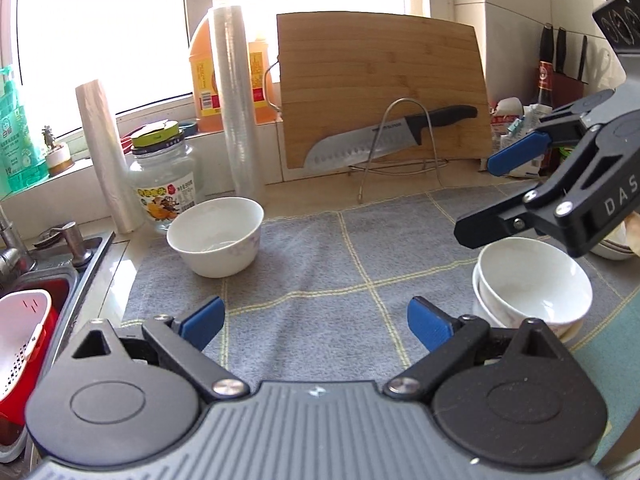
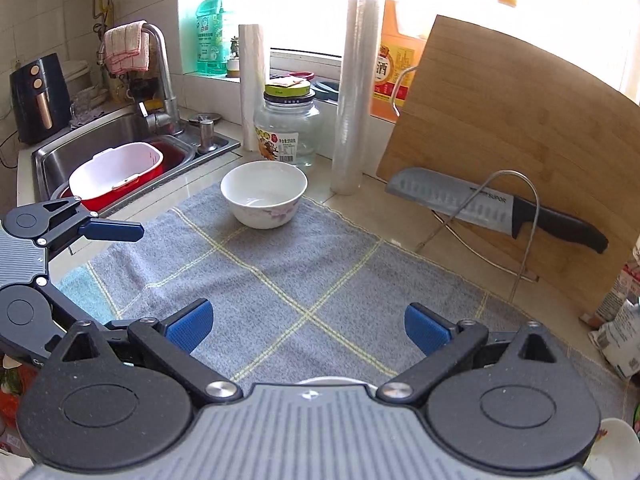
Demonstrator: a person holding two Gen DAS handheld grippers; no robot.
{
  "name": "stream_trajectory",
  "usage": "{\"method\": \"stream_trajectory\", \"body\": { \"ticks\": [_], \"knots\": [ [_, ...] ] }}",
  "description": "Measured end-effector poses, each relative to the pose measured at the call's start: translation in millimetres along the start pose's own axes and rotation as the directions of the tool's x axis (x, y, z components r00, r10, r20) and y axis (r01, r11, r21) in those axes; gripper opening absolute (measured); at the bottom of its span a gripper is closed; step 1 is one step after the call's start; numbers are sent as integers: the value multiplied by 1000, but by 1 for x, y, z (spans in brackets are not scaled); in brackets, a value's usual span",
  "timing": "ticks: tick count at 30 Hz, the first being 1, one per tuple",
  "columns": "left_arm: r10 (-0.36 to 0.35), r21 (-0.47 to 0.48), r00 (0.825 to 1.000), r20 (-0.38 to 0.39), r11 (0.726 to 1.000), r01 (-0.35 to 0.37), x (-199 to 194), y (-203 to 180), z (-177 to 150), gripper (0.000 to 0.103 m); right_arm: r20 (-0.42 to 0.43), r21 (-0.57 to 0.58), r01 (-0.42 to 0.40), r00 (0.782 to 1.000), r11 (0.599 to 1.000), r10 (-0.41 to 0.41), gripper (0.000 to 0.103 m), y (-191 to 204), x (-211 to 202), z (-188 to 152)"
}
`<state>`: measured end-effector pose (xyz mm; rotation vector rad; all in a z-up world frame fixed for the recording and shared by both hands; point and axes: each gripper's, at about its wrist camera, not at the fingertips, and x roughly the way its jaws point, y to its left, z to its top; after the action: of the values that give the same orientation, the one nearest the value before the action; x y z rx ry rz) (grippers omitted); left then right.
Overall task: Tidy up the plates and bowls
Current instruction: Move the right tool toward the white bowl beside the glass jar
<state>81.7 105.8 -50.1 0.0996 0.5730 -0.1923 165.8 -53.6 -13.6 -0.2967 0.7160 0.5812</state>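
A white bowl (image 1: 216, 236) with a faint flower print stands alone at the far left corner of the grey checked towel (image 1: 320, 264). At the towel's right side, a stack of white bowls (image 1: 532, 284) rests on a plate. My left gripper (image 1: 316, 324) hovers open over the towel's near part, with nothing between its blue pads. My right gripper (image 1: 484, 196) comes in from the right just above the stack, jaws apart and empty. In the right wrist view the lone bowl (image 2: 264, 194) lies ahead, my right gripper (image 2: 308, 326) is open, and my left gripper (image 2: 116, 276) is at the left.
A sink (image 2: 120, 136) holding a red basin and white colander (image 2: 116, 170) lies left of the towel. Behind the bowl stand a glass jar (image 1: 164, 180), two film rolls (image 1: 236, 100) and an oil bottle. A cutting board (image 1: 380, 88) and knife (image 1: 384, 140) lean on a wire rack. Packets crowd the far right.
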Motion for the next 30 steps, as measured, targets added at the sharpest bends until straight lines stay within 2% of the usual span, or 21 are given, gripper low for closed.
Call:
{"method": "stream_trajectory", "body": {
  "ticks": [6,13,25,30],
  "knots": [
    [55,-18,998,6,998,-55,26,23,3,97,-5,-49,-44,999,998,44,103,8,21,36],
    [132,-53,991,12,990,-132,59,45,9,97,-40,4,-115,992,993,115,103,1,59,76],
    [150,-103,989,17,984,-148,95,69,16,97,-89,49,-223,970,974,227,103,7,120,115],
    [147,-109,989,11,983,-145,109,77,16,97,-117,47,-226,966,973,230,103,8,142,122]
  ]
}}
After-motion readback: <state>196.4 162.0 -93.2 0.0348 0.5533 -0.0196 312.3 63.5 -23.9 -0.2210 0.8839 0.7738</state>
